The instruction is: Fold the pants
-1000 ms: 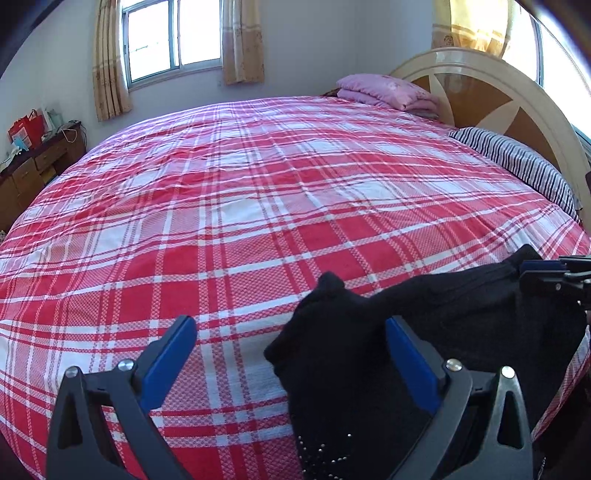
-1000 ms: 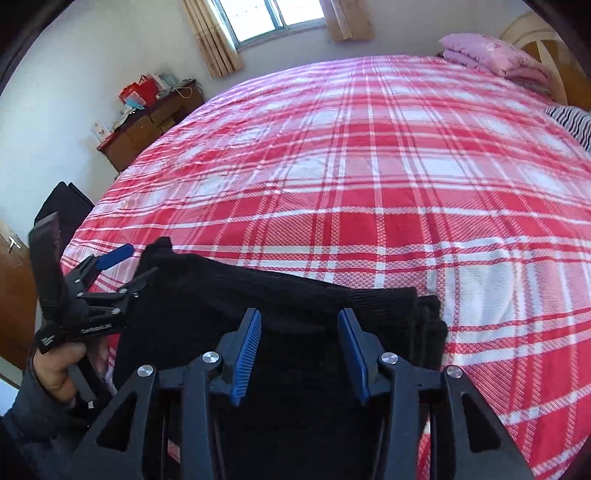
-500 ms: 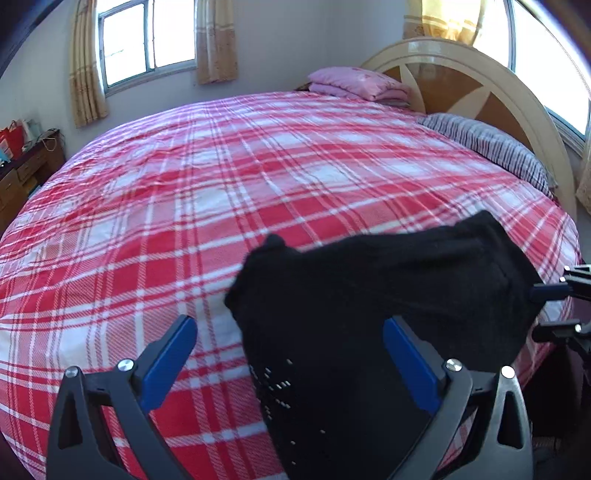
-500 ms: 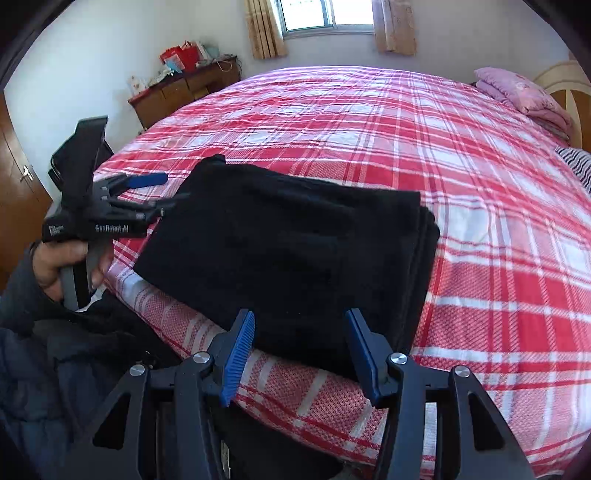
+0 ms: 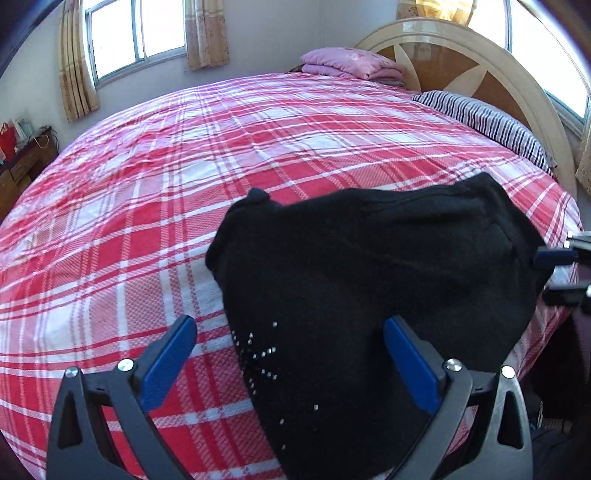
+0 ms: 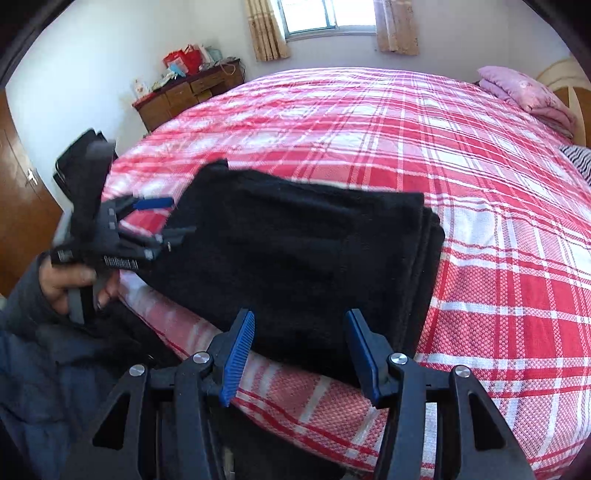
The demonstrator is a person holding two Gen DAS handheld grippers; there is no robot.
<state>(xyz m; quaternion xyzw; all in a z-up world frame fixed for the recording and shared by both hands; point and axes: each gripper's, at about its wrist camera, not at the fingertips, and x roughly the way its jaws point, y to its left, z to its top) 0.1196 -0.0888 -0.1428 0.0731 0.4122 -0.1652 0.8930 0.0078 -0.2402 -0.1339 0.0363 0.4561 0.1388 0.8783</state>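
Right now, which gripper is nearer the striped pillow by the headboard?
Right. The right gripper sits at the folded black pants' end toward the striped pillow; the left gripper is at the far end.

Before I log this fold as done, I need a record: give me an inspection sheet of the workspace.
Surface: bed with red plaid cover.
Job's things: black pants folded in a stack at the bed's near edge.
Clutter: pink bedding, striped pillow by the headboard.
Grippers: left hand-held gripper open; right hand-held gripper open; neither holds anything.
Cables: nothing seen.
Surroundings: dresser, curtained window.
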